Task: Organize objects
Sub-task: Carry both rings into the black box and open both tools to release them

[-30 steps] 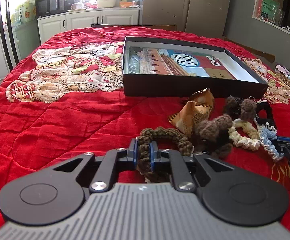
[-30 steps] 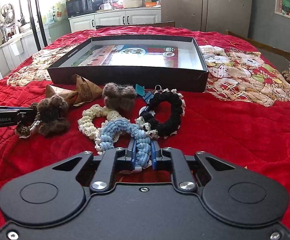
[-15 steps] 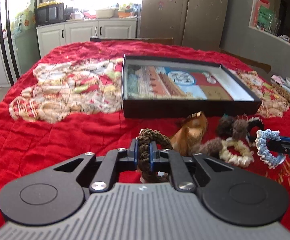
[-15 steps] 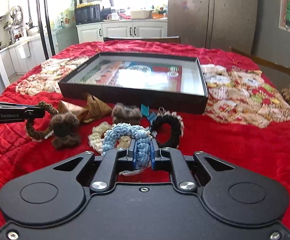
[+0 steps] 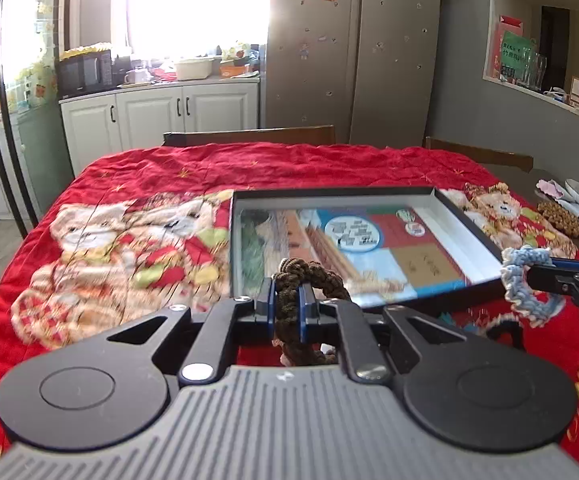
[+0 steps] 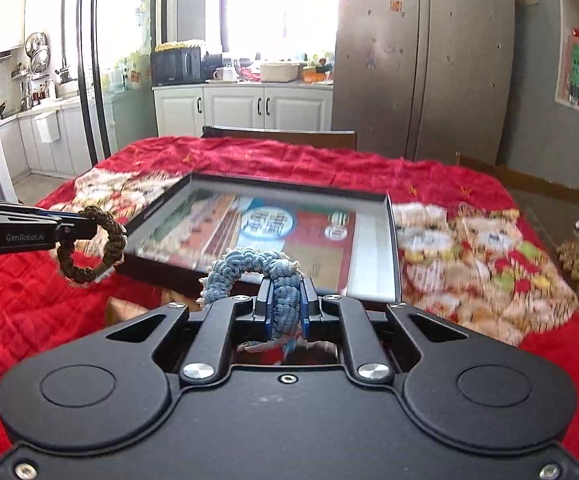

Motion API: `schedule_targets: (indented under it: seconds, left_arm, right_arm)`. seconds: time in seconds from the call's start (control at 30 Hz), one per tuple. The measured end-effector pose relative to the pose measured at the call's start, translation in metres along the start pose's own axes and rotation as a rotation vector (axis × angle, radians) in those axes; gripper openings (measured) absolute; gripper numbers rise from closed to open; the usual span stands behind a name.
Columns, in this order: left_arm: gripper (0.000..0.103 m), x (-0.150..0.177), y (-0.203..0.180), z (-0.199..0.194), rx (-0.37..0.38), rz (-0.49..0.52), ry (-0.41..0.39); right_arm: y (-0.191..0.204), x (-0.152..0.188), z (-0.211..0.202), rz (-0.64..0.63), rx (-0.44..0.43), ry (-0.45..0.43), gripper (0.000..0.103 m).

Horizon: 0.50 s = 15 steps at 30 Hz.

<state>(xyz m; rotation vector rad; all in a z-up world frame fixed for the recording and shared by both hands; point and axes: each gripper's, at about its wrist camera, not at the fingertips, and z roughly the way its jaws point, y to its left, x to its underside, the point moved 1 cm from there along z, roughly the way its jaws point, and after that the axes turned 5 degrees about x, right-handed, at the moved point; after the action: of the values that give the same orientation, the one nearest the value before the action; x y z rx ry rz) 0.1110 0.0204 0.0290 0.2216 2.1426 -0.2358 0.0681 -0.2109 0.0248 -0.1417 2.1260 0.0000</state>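
My left gripper (image 5: 287, 300) is shut on a brown braided ring (image 5: 309, 274) and holds it in the air at the near edge of the shallow black box (image 5: 465, 220). The ring also shows in the right wrist view (image 6: 89, 246), hanging from the left gripper (image 6: 75, 228). My right gripper (image 6: 286, 304) is shut on a light blue crocheted ring (image 6: 249, 266), lifted before the box (image 6: 391, 240). In the left wrist view the blue ring (image 5: 525, 276) hangs at the box's right corner. The box holds a colourful printed sheet (image 5: 353, 236).
A red quilt with bear pictures (image 5: 129, 240) covers the table. A brown paper piece (image 6: 129, 308) lies below the right gripper. Small brown things (image 5: 561, 216) lie at the table's right edge. Chair backs (image 5: 249, 136) stand behind the table.
Both grippers have risen from the quilt with their rings and moved forward to the box. The other rings on the quilt have dropped out of view.
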Motion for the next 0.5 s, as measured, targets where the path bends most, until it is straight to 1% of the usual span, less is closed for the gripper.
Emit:
schedule_targets:
  seconds: [0.13, 0.27, 0.4, 0.5]
  left_arm:
    - [0.014, -0.016, -0.003, 0.022, -0.002, 0.008, 0.0]
    - [0.014, -0.029, -0.003, 0.047, -0.009, 0.006, 0.009]
    - [0.015, -0.038, -0.001, 0.074, 0.003, -0.008, 0.022]
    - [0.015, -0.041, 0.0, 0.096, -0.002, -0.009, 0.037]
  right_arm:
    - [0.001, -0.02, 0.019, -0.007, 0.004, -0.001, 0.012]
    - [0.0, -0.034, 0.046, 0.005, 0.0, 0.022, 0.012]
    - [-0.002, -0.045, 0.077, 0.006, 0.027, 0.04, 0.012]
    - [-0.004, -0.048, 0.101, 0.028, 0.031, 0.064, 0.012]
